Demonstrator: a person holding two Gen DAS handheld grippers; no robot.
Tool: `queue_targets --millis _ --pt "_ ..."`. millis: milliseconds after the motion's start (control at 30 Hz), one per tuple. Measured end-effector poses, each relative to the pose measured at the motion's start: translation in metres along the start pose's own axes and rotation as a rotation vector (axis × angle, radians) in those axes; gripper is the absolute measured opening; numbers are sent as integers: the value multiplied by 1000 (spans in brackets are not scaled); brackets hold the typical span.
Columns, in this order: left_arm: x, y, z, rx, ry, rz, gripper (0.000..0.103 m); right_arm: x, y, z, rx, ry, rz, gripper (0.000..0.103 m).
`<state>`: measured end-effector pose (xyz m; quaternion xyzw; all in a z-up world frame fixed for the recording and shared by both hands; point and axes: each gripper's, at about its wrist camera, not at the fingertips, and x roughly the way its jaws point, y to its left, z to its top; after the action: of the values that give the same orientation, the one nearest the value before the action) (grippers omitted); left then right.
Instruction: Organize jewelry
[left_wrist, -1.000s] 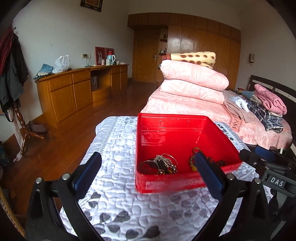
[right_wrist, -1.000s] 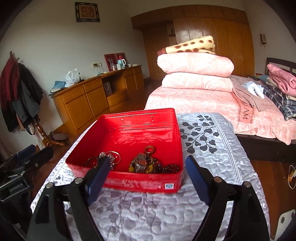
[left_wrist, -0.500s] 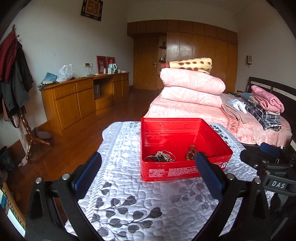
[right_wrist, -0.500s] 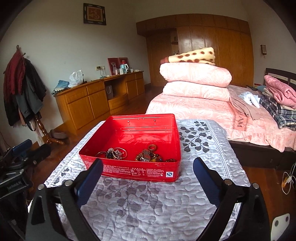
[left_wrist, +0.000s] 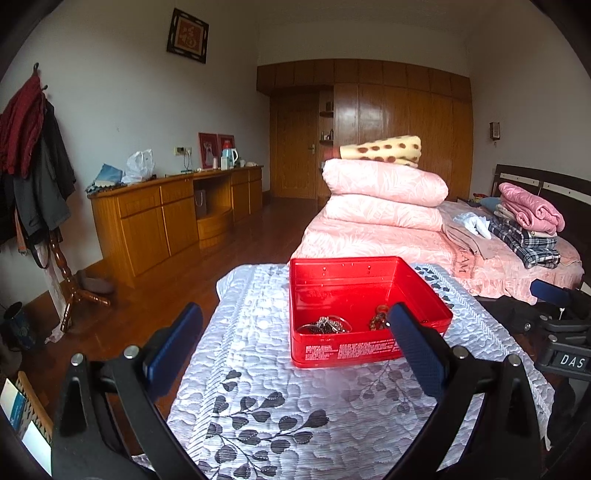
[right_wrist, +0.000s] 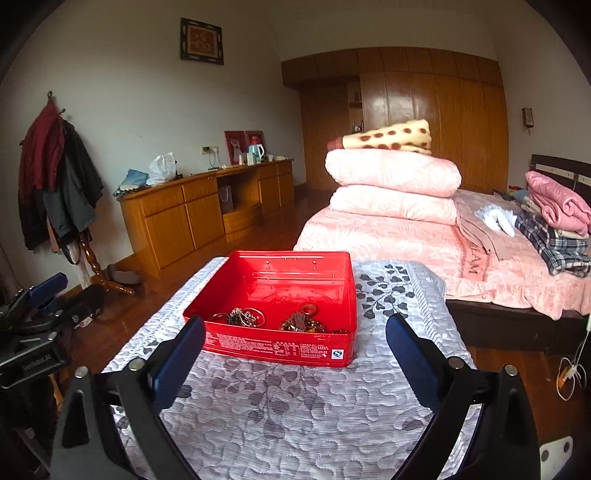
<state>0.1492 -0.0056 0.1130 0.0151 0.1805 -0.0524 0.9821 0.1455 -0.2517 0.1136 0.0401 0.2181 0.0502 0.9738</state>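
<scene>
Here both tongs, left gripper (left_wrist: 295, 343) and right gripper (right_wrist: 295, 345), gape released short of the open red rectangular tin (right_wrist: 280, 317) near the grey leaf-patterned quilted cover's (right_wrist: 295, 413) far edge.

My left gripper (left_wrist: 295, 339) is spread wide with nothing between its pads. My right gripper (right_wrist: 295, 343) is wide too, empty, both tilted slightly downward.

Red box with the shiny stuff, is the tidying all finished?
Nearly, it seems. The jewelry already lies in two heaps inside the open red metal box: silvery rings and chains and brownish beads. Left gripper and right gripper hold nothing, jaws wide apart. No loose jewelry shows on the grey leaf-patterned quilt, and no lid is visible.
</scene>
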Motion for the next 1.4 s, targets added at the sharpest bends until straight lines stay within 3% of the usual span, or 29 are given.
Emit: queue_targets --millis 300,667,1400 --pt "-13 -3 5 5 -28 2 98 -17 -1 3 6 -36 10 96" --pt "-19 -10 1 28 -127 -5 98 -23 0 -1 14 -120 5 96" --pt "-7 -8 -1 11 -141 -27 98 -16 1 2 -5 -155 -37 96"
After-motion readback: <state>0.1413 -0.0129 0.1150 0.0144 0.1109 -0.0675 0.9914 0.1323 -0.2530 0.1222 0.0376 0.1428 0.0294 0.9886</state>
